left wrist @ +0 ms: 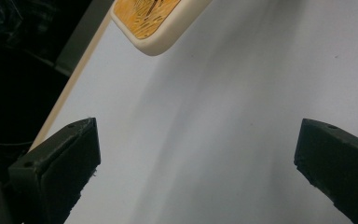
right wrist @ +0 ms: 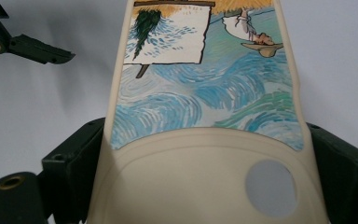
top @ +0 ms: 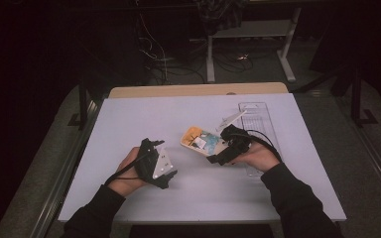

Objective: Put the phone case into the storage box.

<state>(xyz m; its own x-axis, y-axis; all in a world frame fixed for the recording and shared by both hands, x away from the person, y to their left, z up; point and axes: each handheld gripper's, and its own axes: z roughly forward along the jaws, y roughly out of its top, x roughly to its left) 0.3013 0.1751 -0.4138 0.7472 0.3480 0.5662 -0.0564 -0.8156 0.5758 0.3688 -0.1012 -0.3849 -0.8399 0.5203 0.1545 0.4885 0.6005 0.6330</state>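
The right claw (top: 224, 148) is clamping the camera-cutout end of a cream phone case (right wrist: 205, 140) printed with a painted blue-and-orange scene, its jaws pressing the two long edges; the case is sitting near the middle of the white surface (top: 129, 119). It is looking light, thin and somewhat flexible, so pinching across the side rims seems the safest hold. The left claw (left wrist: 191, 177) is hovering wide open, holding nothing. A clear plastic tray (top: 258, 119) is lying beyond the right hand; what it holds I cannot tell.
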